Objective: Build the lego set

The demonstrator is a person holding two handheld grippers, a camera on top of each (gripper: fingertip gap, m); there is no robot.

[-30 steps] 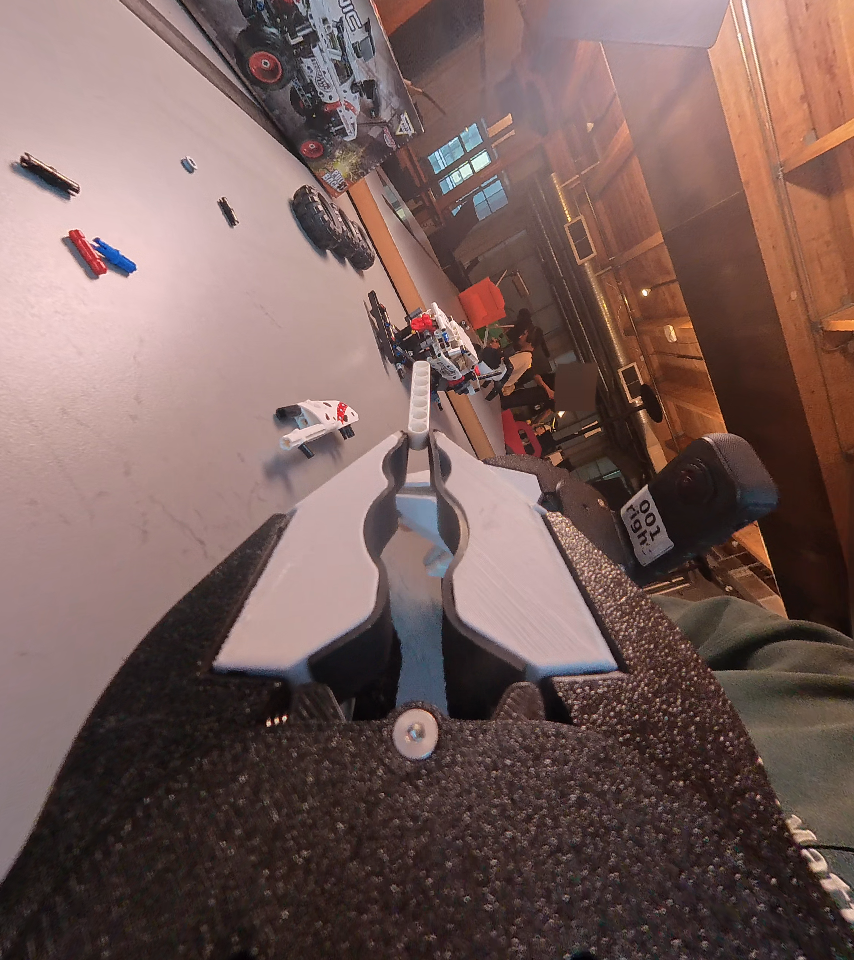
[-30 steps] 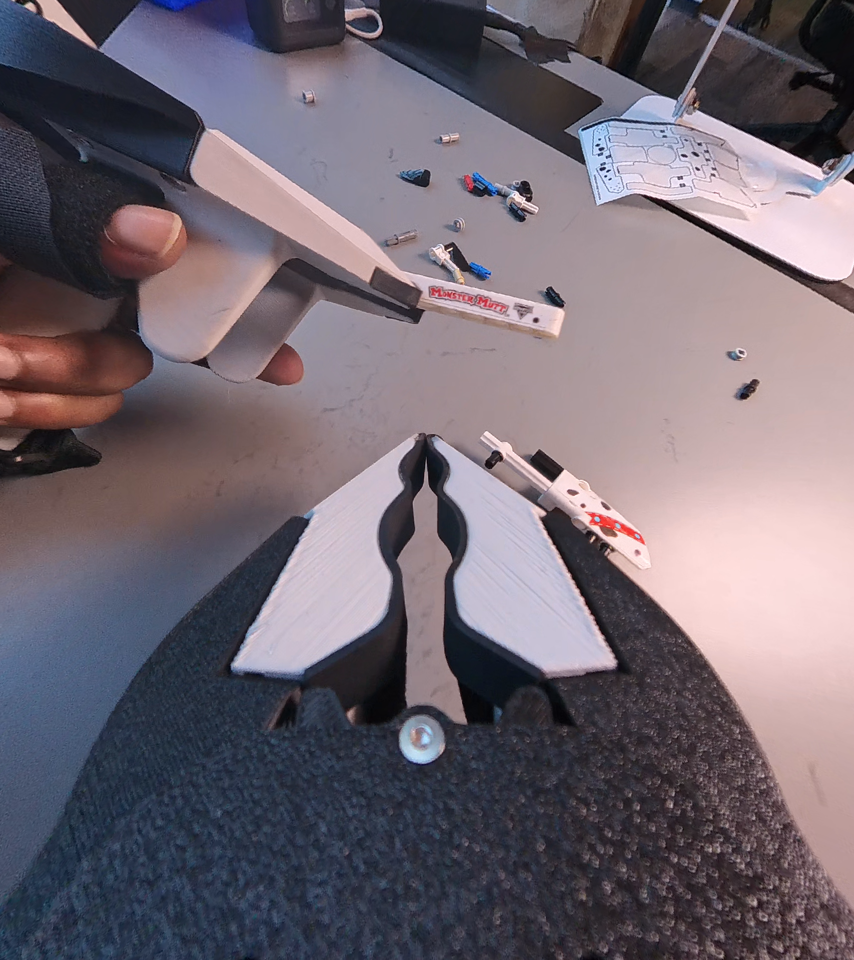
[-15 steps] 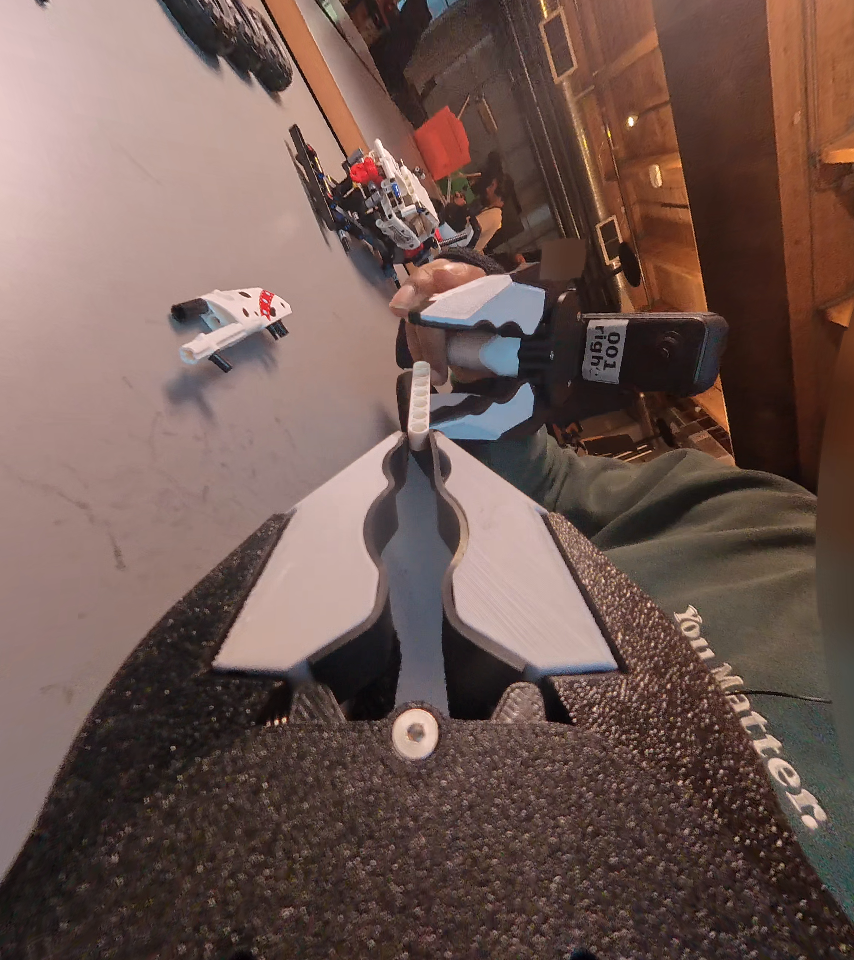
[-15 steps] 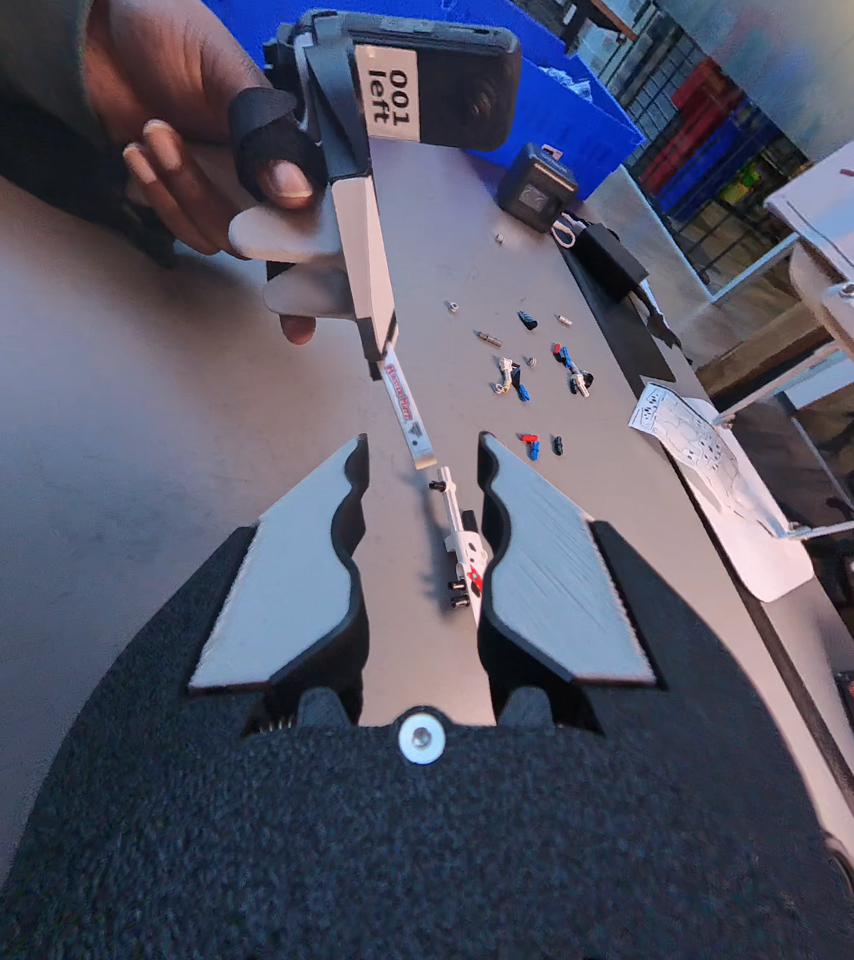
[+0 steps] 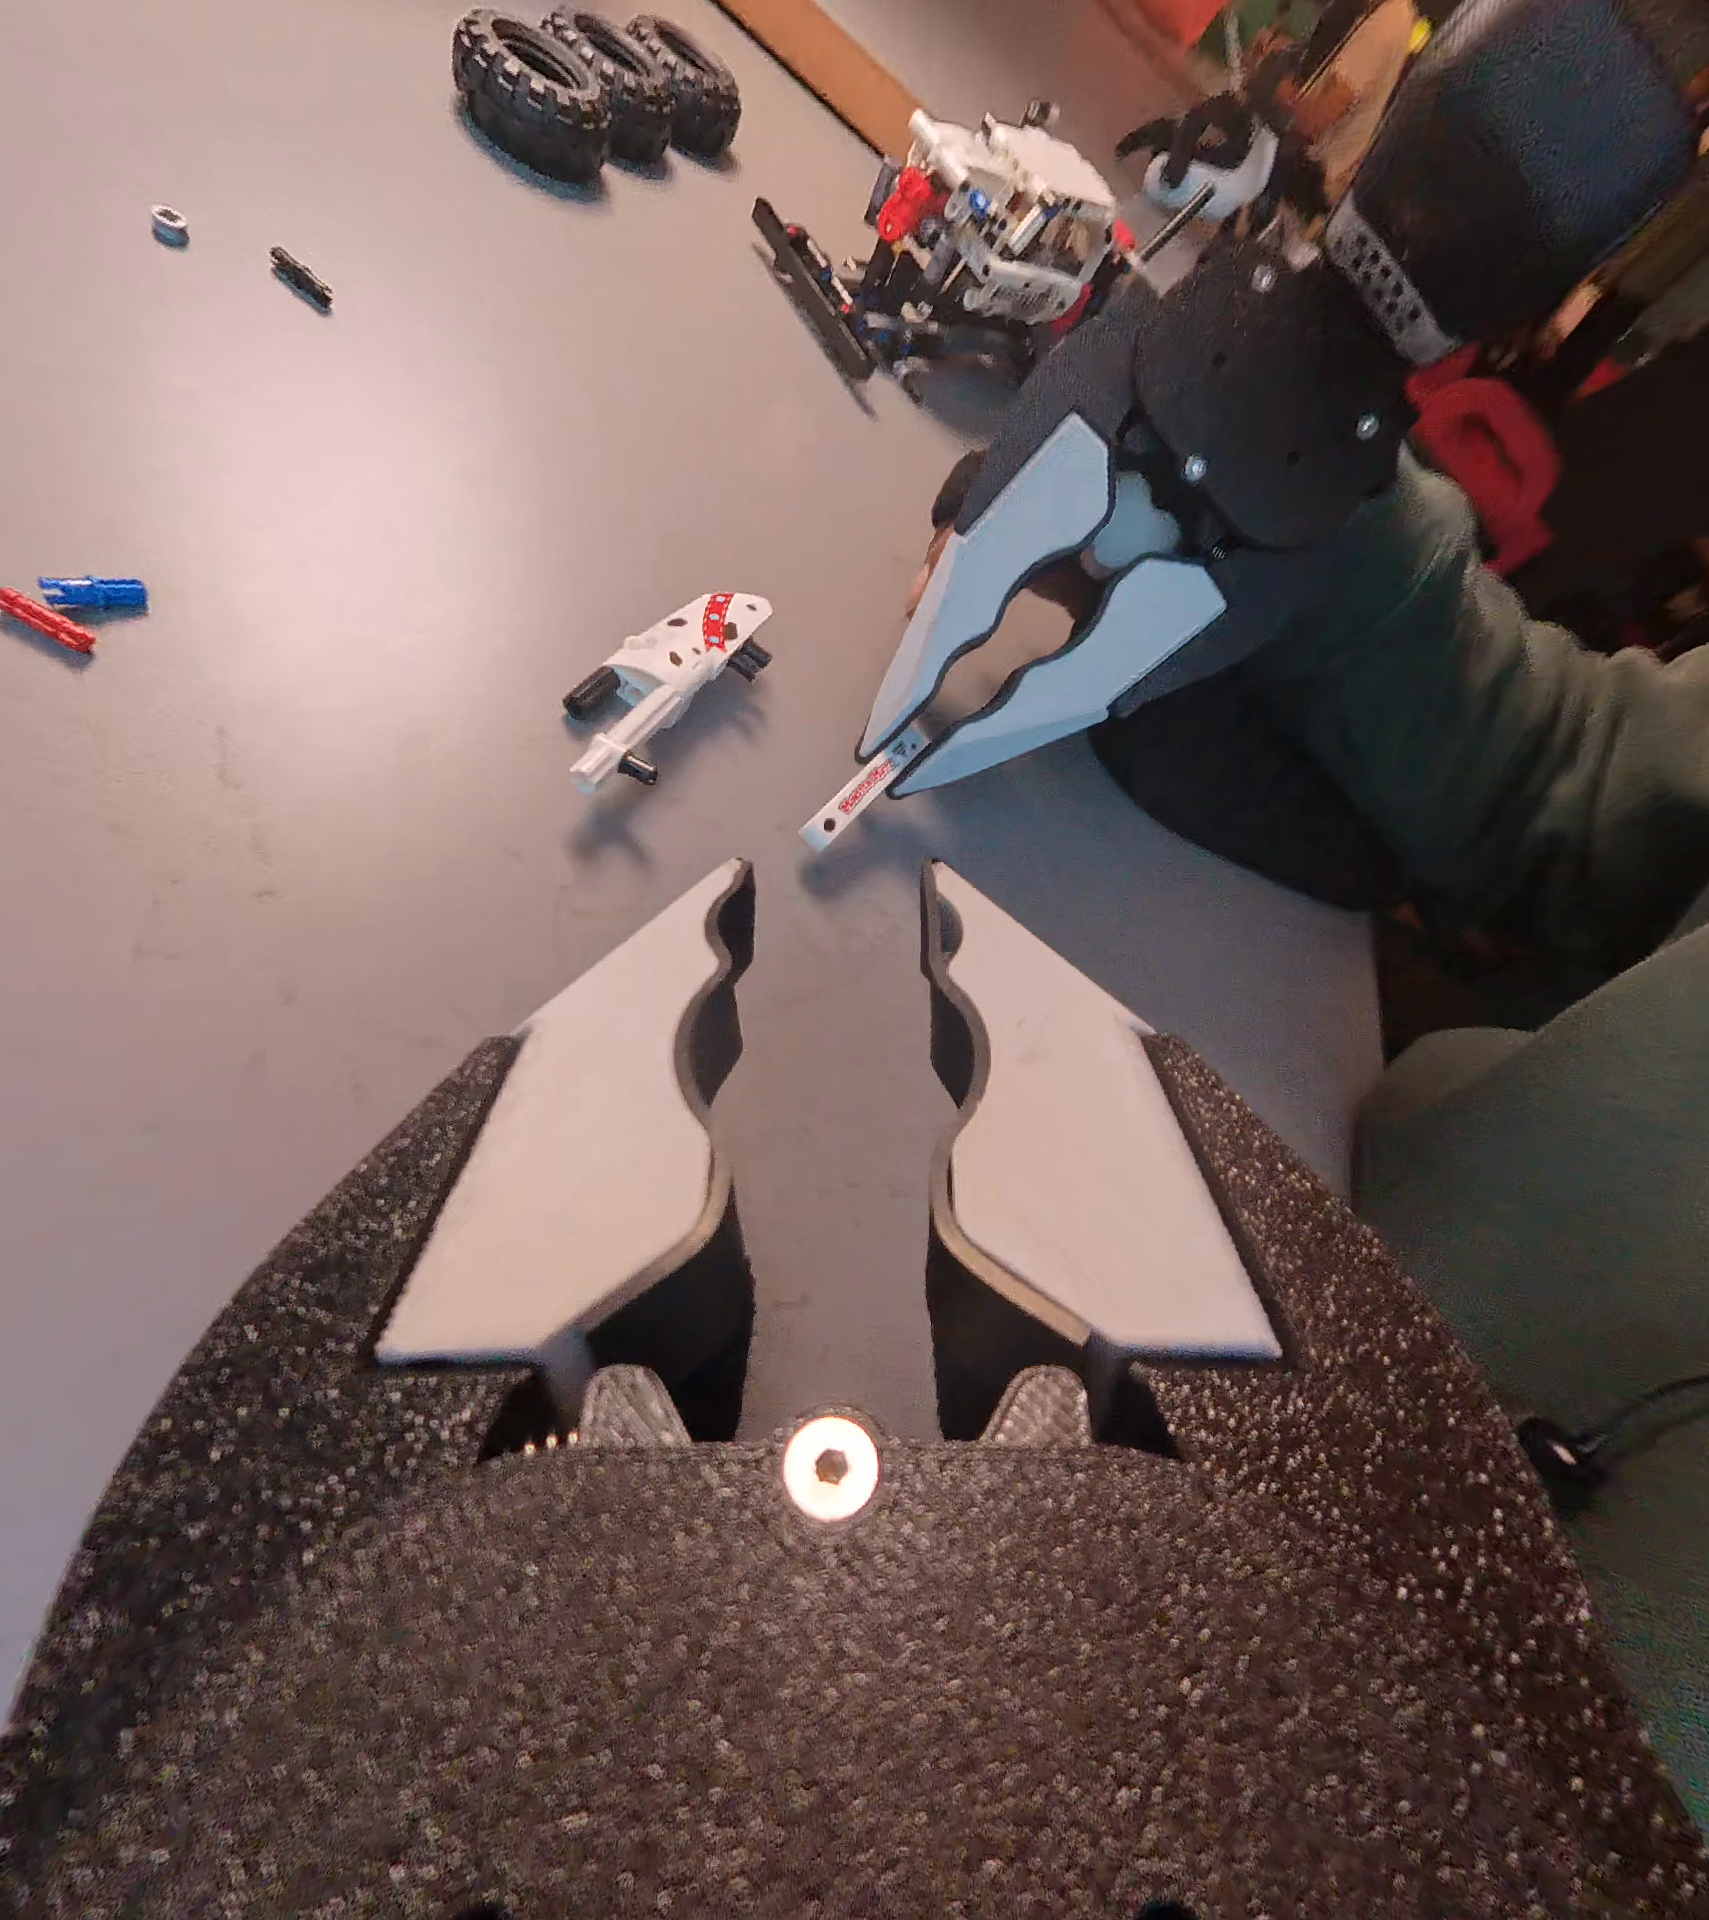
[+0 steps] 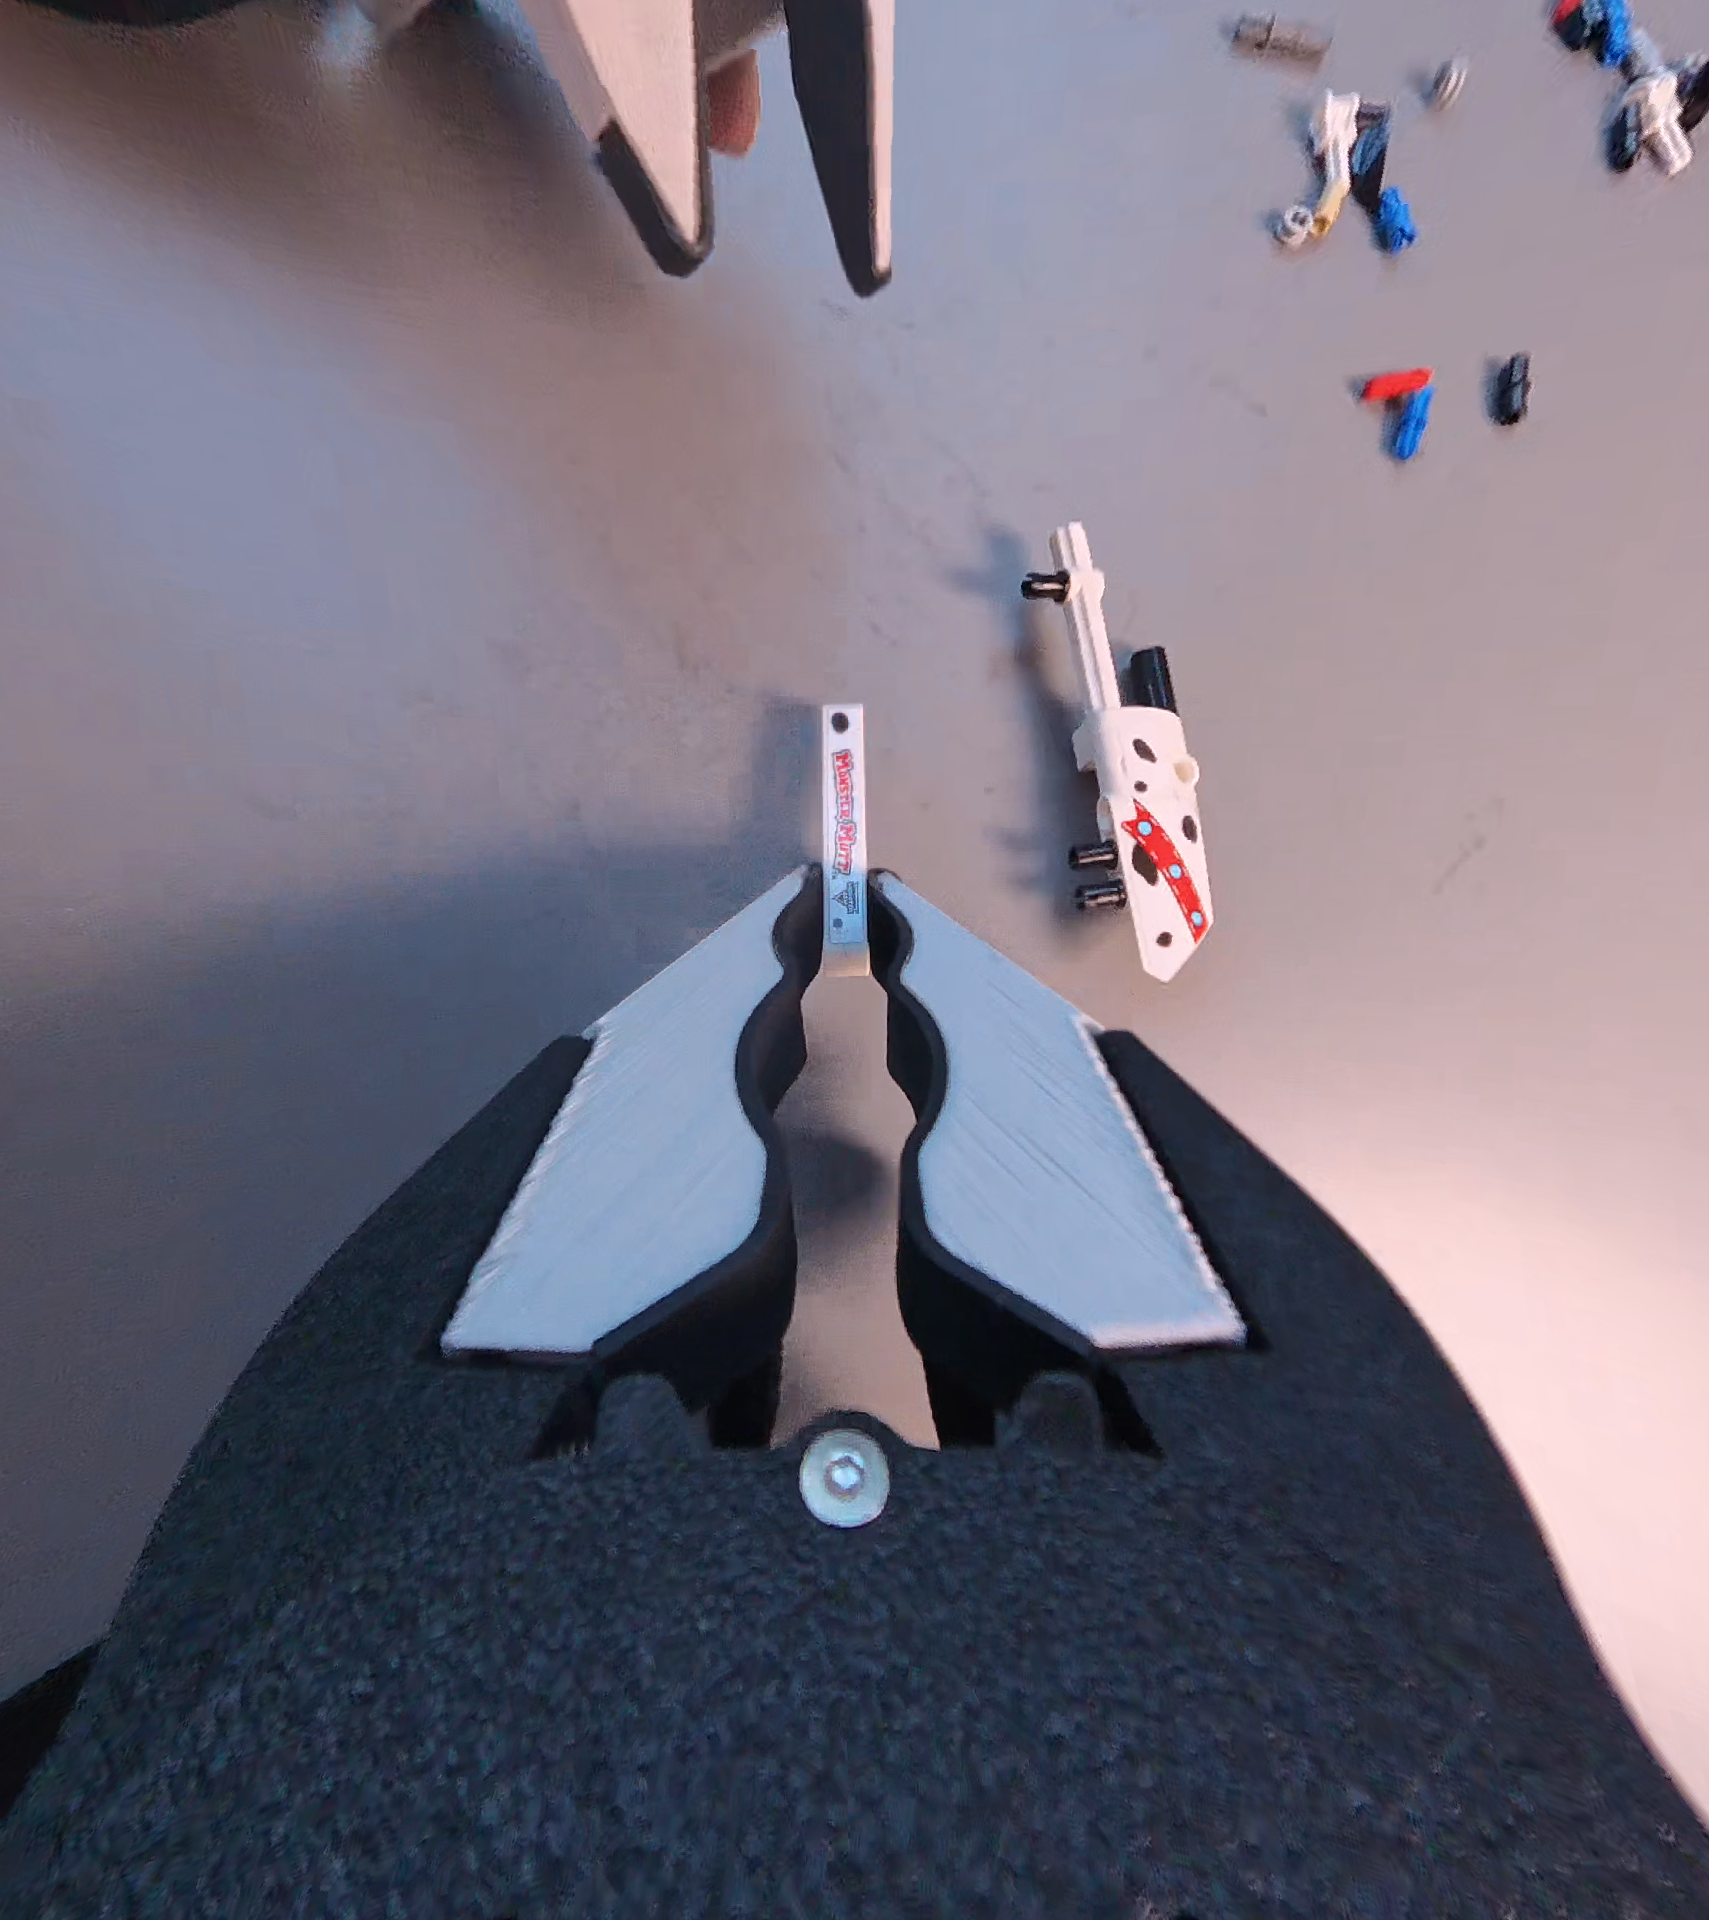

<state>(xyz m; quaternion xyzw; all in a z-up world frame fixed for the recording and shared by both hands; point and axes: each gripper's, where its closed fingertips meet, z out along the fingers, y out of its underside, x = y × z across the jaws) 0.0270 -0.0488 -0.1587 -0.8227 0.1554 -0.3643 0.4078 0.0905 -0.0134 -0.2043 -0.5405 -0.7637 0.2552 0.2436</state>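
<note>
on the grey table [image 5: 206, 935], the right gripper [image 6: 845, 883] pinches the white stickered beam [image 6: 845, 821] just above it; the left gripper [image 5: 837, 883] gapes empty. black tyres [image 5: 590, 83] lie beyond.

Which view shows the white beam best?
Right wrist view: the beam stands centred, long stickered face toward the camera, its near end pinched in the right claw. Left wrist view shows only its free end poking out of that claw, farther off and foreshortened.
</note>
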